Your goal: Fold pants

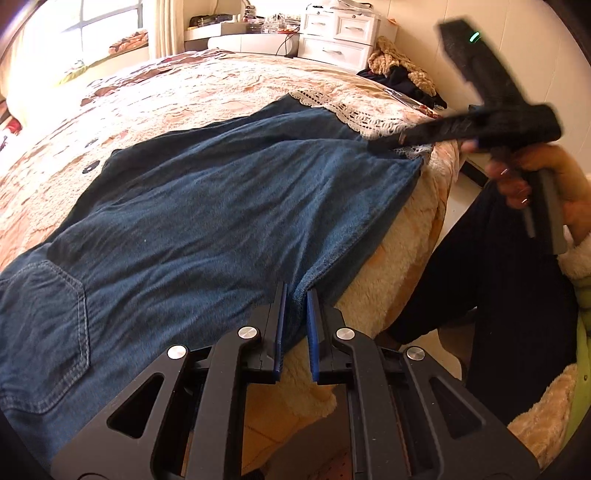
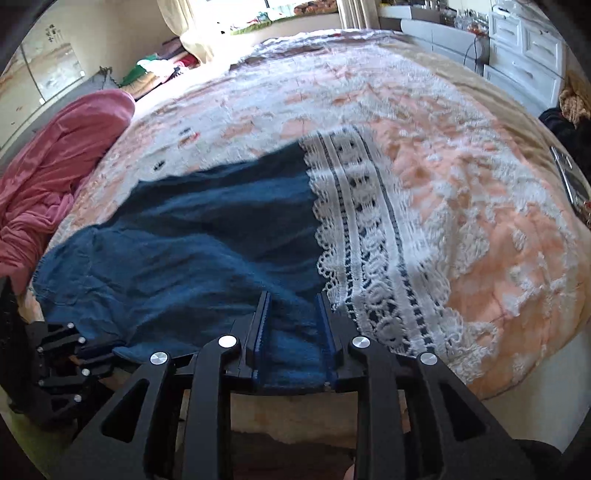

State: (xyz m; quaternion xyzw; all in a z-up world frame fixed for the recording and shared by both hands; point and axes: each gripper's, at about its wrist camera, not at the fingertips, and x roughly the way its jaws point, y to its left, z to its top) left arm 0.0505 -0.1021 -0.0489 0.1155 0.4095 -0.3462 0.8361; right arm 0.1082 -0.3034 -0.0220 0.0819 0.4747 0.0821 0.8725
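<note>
Broadly, the blue denim pants (image 1: 207,206) lie spread over a bed (image 2: 480,206) covered in a peach and white lace-patterned quilt. Their lace-trimmed hems point toward 12 o'clock. White drawers (image 1: 332,33) stand beyond the bed, and a pink blanket (image 2: 55,155) lies at 9 o'clock. The left claw (image 1: 296,295) pinches the pants' near edge; the right claw (image 2: 293,302) is parted around denim.

The pants (image 1: 207,206) lie spread on the bed (image 1: 221,85), lace hem (image 2: 365,236) toward its right end, a drawer unit (image 1: 338,35) behind the bed.
</note>
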